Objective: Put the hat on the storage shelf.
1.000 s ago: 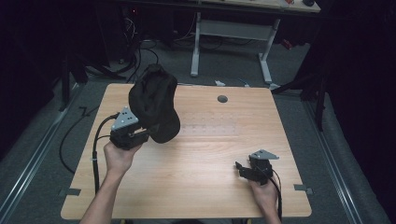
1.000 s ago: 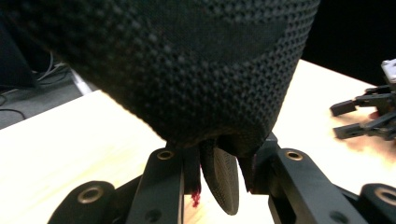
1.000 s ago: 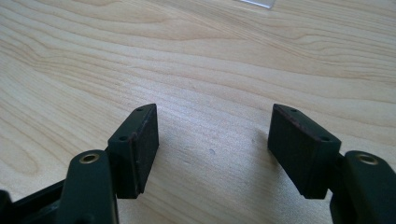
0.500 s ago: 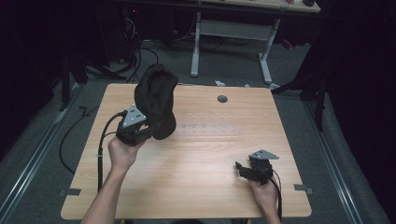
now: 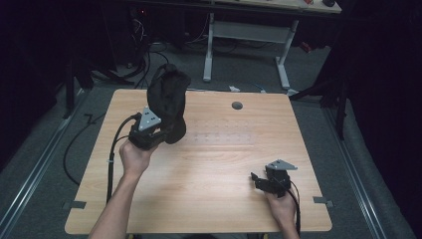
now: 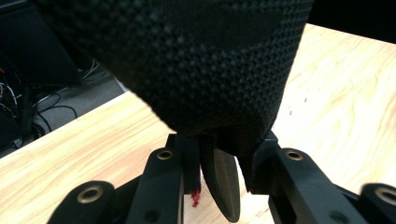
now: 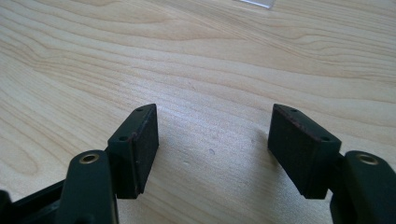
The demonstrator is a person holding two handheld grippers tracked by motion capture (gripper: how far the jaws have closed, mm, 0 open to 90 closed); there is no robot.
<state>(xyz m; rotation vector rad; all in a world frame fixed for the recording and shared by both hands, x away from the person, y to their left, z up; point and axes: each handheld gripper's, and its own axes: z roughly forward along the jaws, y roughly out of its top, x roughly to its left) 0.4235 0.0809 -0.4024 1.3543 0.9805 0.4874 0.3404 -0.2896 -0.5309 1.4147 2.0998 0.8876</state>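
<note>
A black mesh fabric item, perhaps a cap [image 5: 169, 97], is held up above the left part of the wooden table [image 5: 209, 164]. My left gripper [image 5: 165, 133] is shut on its lower edge. In the left gripper view the mesh [image 6: 187, 60] bulges over the jaws, and my left gripper [image 6: 224, 161] pinches a fold of it with a stiff dark flap hanging between. My right gripper [image 5: 256, 180] rests low near the table's front right corner. It stands open [image 7: 212, 140] over bare wood, with nothing between its pads.
A round grey grommet [image 5: 237, 105] sits at the table's far middle. A row of faint marks [image 5: 219, 138] crosses the centre. Beyond the far edge stand a white desk frame [image 5: 246, 35] and loose cables [image 5: 144, 55] on the floor.
My left gripper has carried the black mesh item a little to the right and farther onto the table. The right gripper has stayed where it was.
</note>
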